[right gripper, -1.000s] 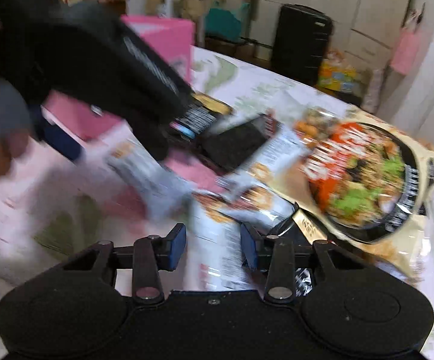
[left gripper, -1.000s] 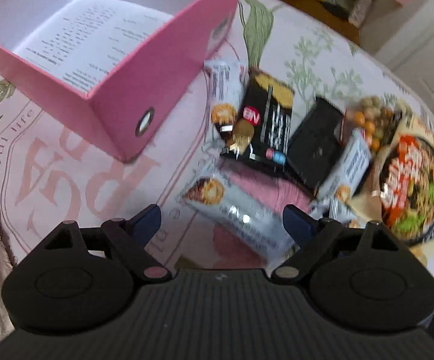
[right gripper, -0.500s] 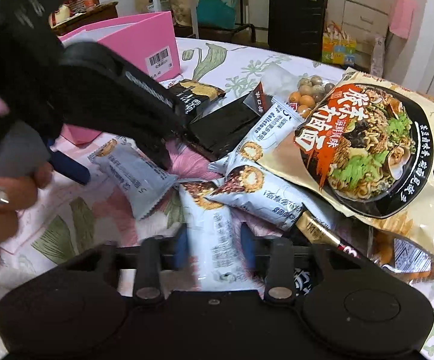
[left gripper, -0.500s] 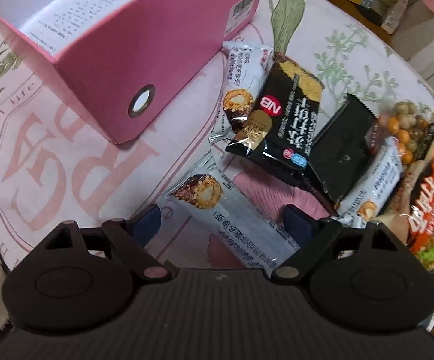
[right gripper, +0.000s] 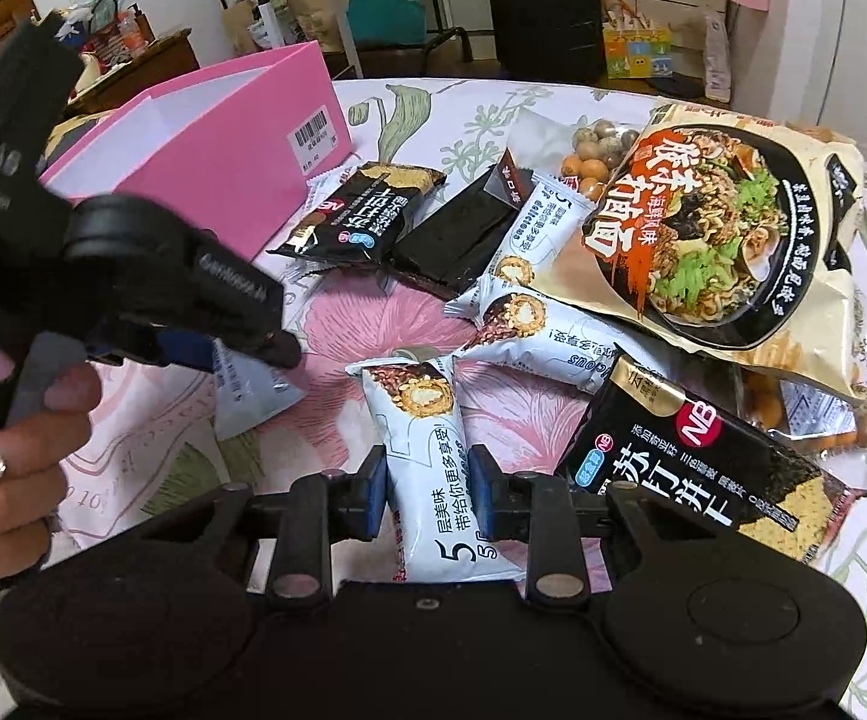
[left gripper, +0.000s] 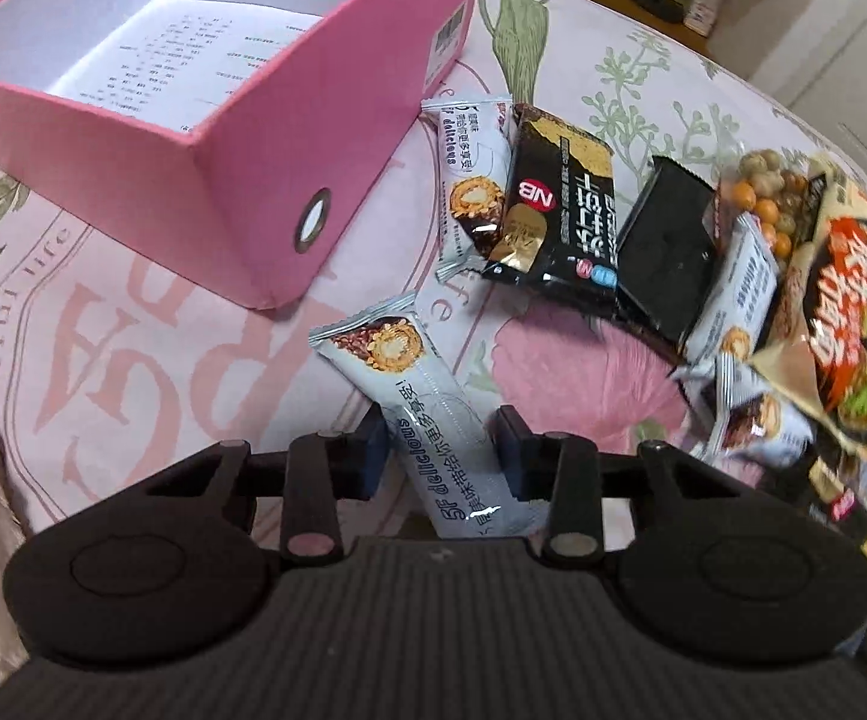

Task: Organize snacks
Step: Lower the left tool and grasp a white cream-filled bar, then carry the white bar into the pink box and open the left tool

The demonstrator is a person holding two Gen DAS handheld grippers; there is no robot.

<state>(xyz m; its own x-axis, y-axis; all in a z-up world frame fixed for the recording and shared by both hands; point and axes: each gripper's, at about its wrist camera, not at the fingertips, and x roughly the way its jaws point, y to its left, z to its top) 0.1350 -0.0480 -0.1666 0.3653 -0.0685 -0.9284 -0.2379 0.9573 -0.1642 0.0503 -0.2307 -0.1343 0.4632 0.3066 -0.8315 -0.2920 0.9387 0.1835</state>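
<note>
Five bars [right gripper: 427, 462], two cracker packs [right gripper: 703, 468], one box [left gripper: 241, 192]

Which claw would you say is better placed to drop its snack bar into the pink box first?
Left, probably. The left claw grips a snack bar beside the pink box; the right claw sits farther off.

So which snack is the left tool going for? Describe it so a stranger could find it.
Start at the pink box on the floral cloth. Just off its near corner, apart from the pile to the right, lies a white wafer-roll bar. Unlike the other white bars, its lower end sits between the fingers of the left tool.
</note>
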